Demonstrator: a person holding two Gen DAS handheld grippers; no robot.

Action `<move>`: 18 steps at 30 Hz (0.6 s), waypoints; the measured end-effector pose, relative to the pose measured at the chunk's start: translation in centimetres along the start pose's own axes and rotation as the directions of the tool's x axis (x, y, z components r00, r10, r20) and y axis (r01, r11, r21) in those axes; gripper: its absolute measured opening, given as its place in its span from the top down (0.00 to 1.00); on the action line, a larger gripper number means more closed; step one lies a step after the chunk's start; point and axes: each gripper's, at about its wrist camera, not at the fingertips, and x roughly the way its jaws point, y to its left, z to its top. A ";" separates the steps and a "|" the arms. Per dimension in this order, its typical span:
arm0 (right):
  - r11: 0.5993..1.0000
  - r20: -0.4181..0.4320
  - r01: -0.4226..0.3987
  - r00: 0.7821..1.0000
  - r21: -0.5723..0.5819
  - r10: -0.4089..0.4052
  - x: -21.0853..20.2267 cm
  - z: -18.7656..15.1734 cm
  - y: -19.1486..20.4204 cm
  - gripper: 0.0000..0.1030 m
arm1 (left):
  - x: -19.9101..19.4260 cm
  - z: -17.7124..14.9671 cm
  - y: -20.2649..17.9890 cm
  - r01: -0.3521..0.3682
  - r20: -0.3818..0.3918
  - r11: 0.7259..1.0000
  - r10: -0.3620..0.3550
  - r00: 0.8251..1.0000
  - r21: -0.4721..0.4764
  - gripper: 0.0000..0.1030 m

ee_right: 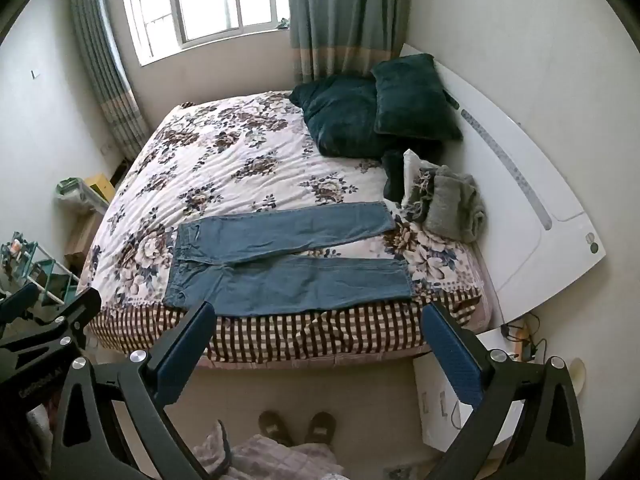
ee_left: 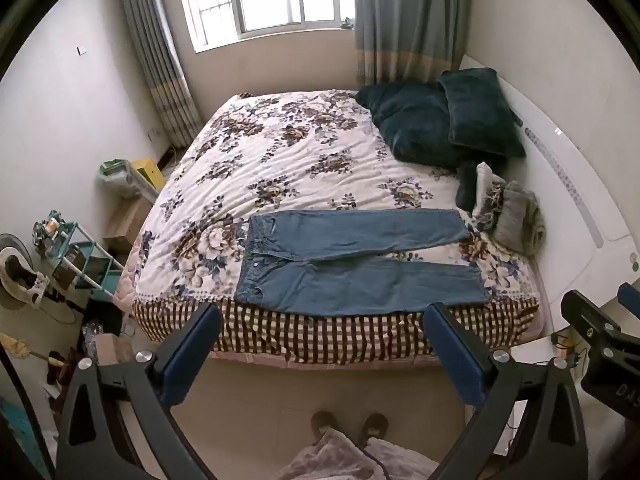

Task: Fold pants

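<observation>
Matt blue denim pants (ee_left: 352, 264) lie on a soft, wrinkled floral cloth quilt (ee_left: 272, 168).

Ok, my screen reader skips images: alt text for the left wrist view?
Blue jeans lie spread flat, unfolded, on a floral bed, waistband left. The left gripper hangs open before the bed's edge, holding nothing.

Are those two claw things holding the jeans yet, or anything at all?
Nothing is held. The left gripper and right gripper are both open, hanging off the bed's edge, while the jeans lie flat on the bed.

partial white lettering on the grippers' black frames, not legible
</observation>
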 end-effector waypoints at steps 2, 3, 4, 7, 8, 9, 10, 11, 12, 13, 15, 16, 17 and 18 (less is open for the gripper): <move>1.000 -0.001 -0.001 1.000 0.001 0.001 0.0 0.1 0.0 0.00 | 0.0 0.0 0.0 0.000 0.004 1.000 0.000 1.000 -0.001 0.00; 1.000 -0.001 0.001 1.000 0.000 -0.001 0.0 0.1 0.1 0.00 | 0.0 0.0 0.0 0.001 0.005 1.000 -0.001 1.000 -0.001 0.00; 1.000 -0.003 0.000 1.000 -0.001 0.000 0.0 0.1 0.1 0.00 | 0.0 0.0 0.0 0.001 0.005 1.000 -0.001 1.000 -0.001 0.00; 1.000 0.000 -0.001 1.000 0.001 0.001 0.0 0.2 0.0 0.00 | -0.1 0.1 0.0 -0.001 0.008 1.000 0.001 1.000 -0.001 0.00; 1.000 -0.001 -0.002 1.000 0.002 0.002 0.0 0.2 -0.1 0.00 | -0.1 0.1 0.0 -0.001 0.011 1.000 0.001 1.000 -0.002 0.00; 1.000 -0.003 0.005 1.000 -0.005 -0.005 0.0 0.2 0.3 0.00 | -0.1 0.0 0.0 -0.002 0.012 1.000 0.002 1.000 -0.001 0.00; 1.000 -0.004 0.004 1.000 -0.005 -0.004 0.0 0.2 0.2 0.00 | 0.0 0.0 0.0 -0.001 0.007 1.000 0.001 1.000 -0.001 0.00; 1.000 -0.004 0.003 1.000 -0.004 -0.003 0.0 0.2 0.2 0.00 | 0.0 0.0 0.0 -0.001 0.008 1.000 0.001 1.000 -0.003 0.00; 1.000 -0.004 0.003 1.000 -0.004 -0.003 0.1 0.2 0.2 0.00 | 0.0 0.0 0.0 -0.001 0.009 1.000 0.001 1.000 -0.004 0.00; 1.000 -0.005 0.004 1.000 -0.004 -0.004 0.1 0.2 0.2 0.00 | 0.0 0.0 0.0 -0.001 0.010 1.000 0.001 1.000 -0.005 0.00; 1.000 -0.007 0.001 1.000 -0.003 -0.001 0.2 0.2 0.1 0.00 | 0.2 0.0 -0.1 -0.001 0.011 1.000 0.001 1.000 -0.006 0.00; 1.000 -0.005 0.005 1.000 -0.005 -0.005 0.0 0.2 0.0 0.00 | 0.2 0.0 -0.1 0.000 0.011 1.000 0.000 1.000 -0.007 0.00; 1.000 -0.002 0.008 1.000 -0.009 -0.008 -0.1 0.1 0.1 0.00 | 0.1 0.0 -0.3 -0.002 0.011 1.000 0.002 1.000 -0.003 0.00; 1.000 -0.004 0.004 1.000 -0.007 -0.004 -0.1 0.1 0.1 0.00 | 0.0 0.0 0.0 0.000 0.010 1.000 0.000 1.000 0.001 0.00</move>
